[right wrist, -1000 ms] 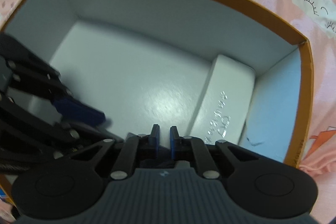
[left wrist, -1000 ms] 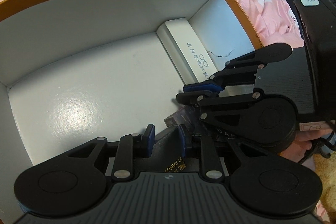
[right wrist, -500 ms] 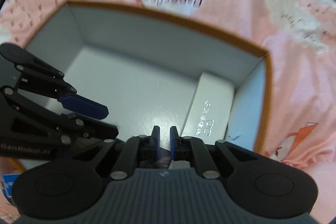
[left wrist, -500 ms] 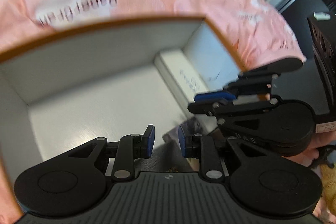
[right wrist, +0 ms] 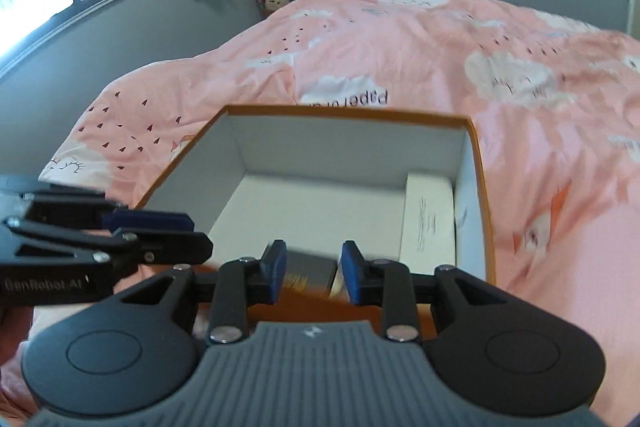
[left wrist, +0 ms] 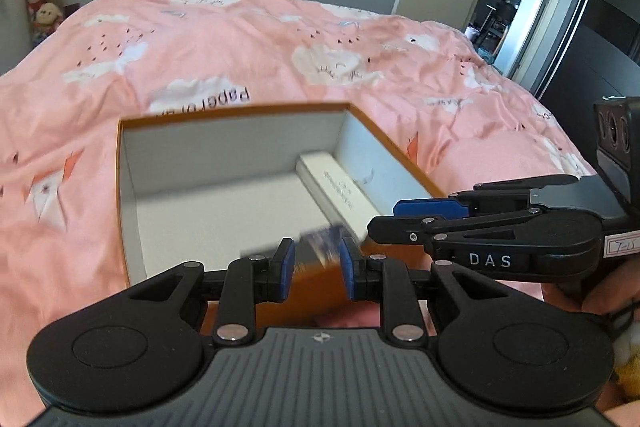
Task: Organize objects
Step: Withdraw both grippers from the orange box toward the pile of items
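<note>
Both grippers have backed out of the orange box point(left wrist: 400, 151); left gripper point(left wrist: 316, 264) and right gripper point(right wrist: 313, 265) sit released, empty. We've parked the dark box point(right wrist: 310, 269) beside the white box point(right wrist: 429, 217), packing inward.

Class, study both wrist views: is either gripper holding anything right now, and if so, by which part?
Nothing is held. The left gripper and right gripper are both open above the near edge of the orange box; the dark item lies loose inside it.
</note>
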Motion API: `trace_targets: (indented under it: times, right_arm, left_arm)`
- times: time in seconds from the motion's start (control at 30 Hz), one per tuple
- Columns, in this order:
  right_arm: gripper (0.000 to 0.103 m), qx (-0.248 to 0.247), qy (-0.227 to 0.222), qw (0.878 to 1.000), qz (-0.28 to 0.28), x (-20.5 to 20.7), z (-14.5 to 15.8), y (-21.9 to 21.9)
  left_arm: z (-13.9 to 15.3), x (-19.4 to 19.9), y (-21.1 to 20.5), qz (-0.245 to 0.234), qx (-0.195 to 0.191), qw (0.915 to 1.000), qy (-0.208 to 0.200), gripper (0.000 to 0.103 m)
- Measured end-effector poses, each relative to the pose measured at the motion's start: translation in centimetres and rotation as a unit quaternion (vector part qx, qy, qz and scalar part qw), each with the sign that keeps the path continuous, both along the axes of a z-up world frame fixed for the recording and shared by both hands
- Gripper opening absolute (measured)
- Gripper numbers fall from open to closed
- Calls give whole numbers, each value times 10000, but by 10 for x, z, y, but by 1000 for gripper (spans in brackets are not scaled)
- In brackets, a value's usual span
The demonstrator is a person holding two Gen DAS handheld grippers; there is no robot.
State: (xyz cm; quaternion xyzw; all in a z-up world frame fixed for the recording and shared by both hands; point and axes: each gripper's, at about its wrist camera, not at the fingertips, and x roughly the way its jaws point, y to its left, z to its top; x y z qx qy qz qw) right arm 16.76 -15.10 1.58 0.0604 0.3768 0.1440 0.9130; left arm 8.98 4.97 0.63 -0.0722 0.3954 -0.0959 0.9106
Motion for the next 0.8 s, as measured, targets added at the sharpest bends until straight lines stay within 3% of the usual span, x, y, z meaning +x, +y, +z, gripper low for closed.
trace_targets:
  times: [0.23, 0.37, 0.53, 0.67, 0.73, 0.8]
  right_arm:
    - [42, -40, 471, 9982, -382, -59, -18, -8]
    - [42, -141, 883, 9942, -603, -76, -35, -13]
    - [42, -227, 1465, 9861, -753, -93, -56, -18]
    - [45, -216, 1799, 9801, -817, -101, -66, -21]
    - [59, -219, 1978, 9764, -835, -106, -72, -22]
    - [59, -227, 2178, 9728, -760, -108, -78, -21]
  left_arm:
    - [-30, -23, -19, -279, -344, 9980, 461, 27]
    - [-41, -28, -24, -364, -458, 9951, 802, 27]
    - [-53, -46, -41, -654, -141, 9919, 1075, 27]
    - [-64, -57, -44, -618, -27, 9892, 1331, 27]
    - [-70, -60, -41, -584, -92, 9873, 1472, 27]
    - [-75, -62, -38, -545, -197, 9852, 1614, 27]
